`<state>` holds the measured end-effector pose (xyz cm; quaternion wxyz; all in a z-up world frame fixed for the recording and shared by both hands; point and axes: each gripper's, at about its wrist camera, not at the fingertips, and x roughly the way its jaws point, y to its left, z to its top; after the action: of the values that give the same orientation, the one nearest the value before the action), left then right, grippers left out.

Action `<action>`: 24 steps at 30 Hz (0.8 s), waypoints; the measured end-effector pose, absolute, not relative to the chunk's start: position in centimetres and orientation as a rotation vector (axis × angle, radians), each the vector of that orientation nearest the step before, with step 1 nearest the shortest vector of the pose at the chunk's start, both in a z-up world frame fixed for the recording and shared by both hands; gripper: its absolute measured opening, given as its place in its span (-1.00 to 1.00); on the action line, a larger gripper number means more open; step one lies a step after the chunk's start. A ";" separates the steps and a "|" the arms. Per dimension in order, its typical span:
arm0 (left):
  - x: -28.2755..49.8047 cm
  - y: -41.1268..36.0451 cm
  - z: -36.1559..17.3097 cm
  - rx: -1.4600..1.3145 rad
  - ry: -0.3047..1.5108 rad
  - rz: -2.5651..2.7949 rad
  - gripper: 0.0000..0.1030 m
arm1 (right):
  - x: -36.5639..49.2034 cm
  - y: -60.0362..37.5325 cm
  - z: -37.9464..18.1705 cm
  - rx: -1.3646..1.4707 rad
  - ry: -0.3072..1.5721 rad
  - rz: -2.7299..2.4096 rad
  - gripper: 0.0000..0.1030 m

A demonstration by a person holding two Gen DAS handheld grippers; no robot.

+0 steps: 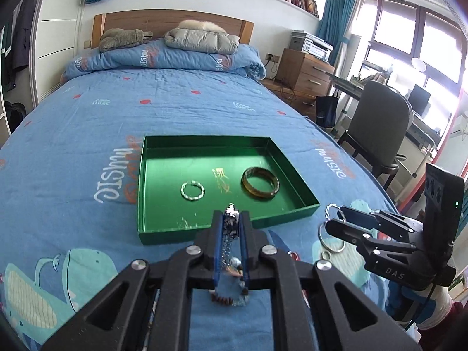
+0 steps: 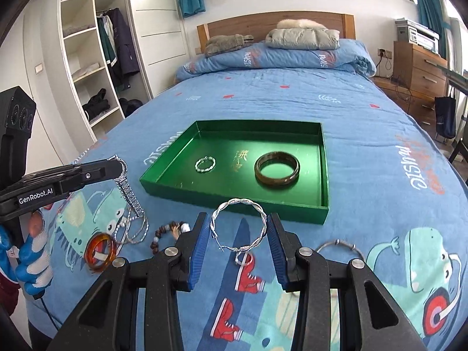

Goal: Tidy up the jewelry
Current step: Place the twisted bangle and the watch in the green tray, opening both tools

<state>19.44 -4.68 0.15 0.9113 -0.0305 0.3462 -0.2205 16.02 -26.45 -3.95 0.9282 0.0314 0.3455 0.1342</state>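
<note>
twisted silver bangle point(image 2: 239, 225) gripped between right hand-held gripper point(image 2: 239, 235) pads, lifted just off bed point(image 2: 365, 134), near green tray point(image 2: 234, 197) front wall | left hand-held gripper point(image 1: 231, 219) pinched narrow on silver chain bracelet point(image 2: 128, 193), dangling | tray held small twisted ring point(image 2: 205, 164) and brown bangle point(image 2: 277, 168) | amber ring point(image 2: 100, 251), bead bracelet point(image 2: 168, 234) lay on bed by tray's front-left corner

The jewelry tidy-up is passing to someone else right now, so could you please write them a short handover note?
Left gripper: shut on the silver chain bracelet, lifted beside the green tray.
Right gripper: shut on the twisted silver bangle, just short of the tray.
Done: small twisted ring and dark bangle lie in the tray.
Left on the bed: amber ring, bead bracelet, thin silver hoops, wire bangle, small silver ring.
</note>
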 end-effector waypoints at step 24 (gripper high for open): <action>40.5 -7.9 -8.6 -0.003 0.943 -0.192 -0.80 | 33.5 -25.5 -11.0 -0.076 0.930 0.202 -0.21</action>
<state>40.54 -7.90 -8.55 0.8866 -0.0016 0.4533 -0.0923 33.48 -25.51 -11.01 0.8881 -0.0364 0.4477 0.0973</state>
